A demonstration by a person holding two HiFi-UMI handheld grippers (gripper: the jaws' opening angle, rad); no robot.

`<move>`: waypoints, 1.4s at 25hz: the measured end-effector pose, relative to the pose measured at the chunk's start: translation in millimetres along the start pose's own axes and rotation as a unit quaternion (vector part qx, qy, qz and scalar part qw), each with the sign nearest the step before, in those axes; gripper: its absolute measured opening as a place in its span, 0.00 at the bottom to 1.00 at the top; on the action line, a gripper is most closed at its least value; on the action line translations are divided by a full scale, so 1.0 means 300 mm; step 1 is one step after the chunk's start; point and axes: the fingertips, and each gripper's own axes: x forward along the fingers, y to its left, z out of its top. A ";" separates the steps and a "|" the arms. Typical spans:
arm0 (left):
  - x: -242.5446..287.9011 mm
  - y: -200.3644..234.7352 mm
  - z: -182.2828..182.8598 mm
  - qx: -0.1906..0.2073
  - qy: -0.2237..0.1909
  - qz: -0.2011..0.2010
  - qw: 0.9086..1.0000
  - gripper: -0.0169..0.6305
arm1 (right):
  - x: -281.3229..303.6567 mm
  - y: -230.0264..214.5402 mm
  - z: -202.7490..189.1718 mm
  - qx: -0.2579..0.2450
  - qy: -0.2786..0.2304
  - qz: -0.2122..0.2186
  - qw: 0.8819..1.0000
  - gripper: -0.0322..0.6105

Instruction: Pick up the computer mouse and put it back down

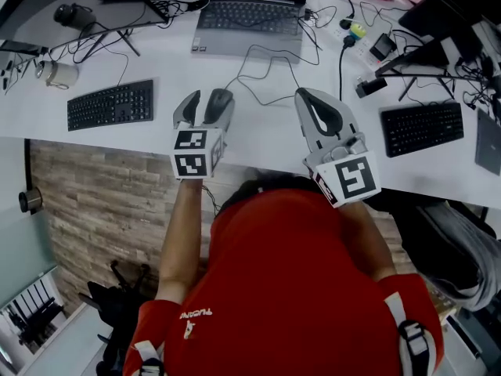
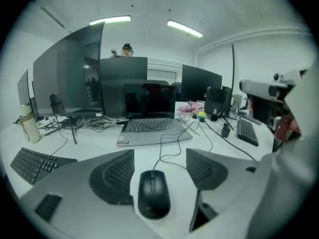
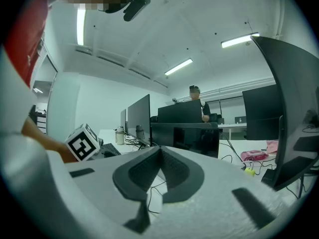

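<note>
A black wired computer mouse (image 1: 218, 103) (image 2: 153, 194) lies on the white desk (image 1: 266, 135); its cable runs away toward the laptop. My left gripper (image 1: 209, 100) (image 2: 159, 157) is open and straddles the mouse, one jaw on each side with a gap showing between each pad and the mouse. My right gripper (image 1: 304, 94) (image 3: 160, 149) hovers over the desk to the right of the mouse. Its jaws meet at the tips, shut with nothing between them.
A grey laptop (image 1: 249, 23) sits behind the mouse. Black keyboards lie at the left (image 1: 109, 104) and the right (image 1: 423, 126). Loose cables (image 1: 270, 73), a power strip (image 1: 354, 34) and a bottle (image 1: 59, 74) crowd the back. The desk's front edge (image 1: 117, 141) runs just below the grippers.
</note>
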 end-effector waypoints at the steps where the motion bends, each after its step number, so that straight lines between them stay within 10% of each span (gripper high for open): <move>1: -0.025 -0.010 0.034 0.000 -0.020 -0.003 1.000 0.50 | 0.001 0.005 0.004 0.000 -0.002 0.002 1.000 0.06; 13: -0.318 -0.139 0.341 0.001 -0.210 -0.035 0.977 0.34 | 0.004 0.061 0.067 -0.005 -0.030 0.028 0.999 0.06; 20: -0.436 -0.151 0.407 -0.012 -0.265 -0.015 0.964 0.08 | -0.012 0.106 0.095 0.007 -0.048 0.046 0.998 0.06; 35: -0.566 -0.196 0.427 -0.001 -0.322 -0.013 0.947 0.04 | -0.066 0.212 0.142 0.029 -0.081 0.085 0.993 0.06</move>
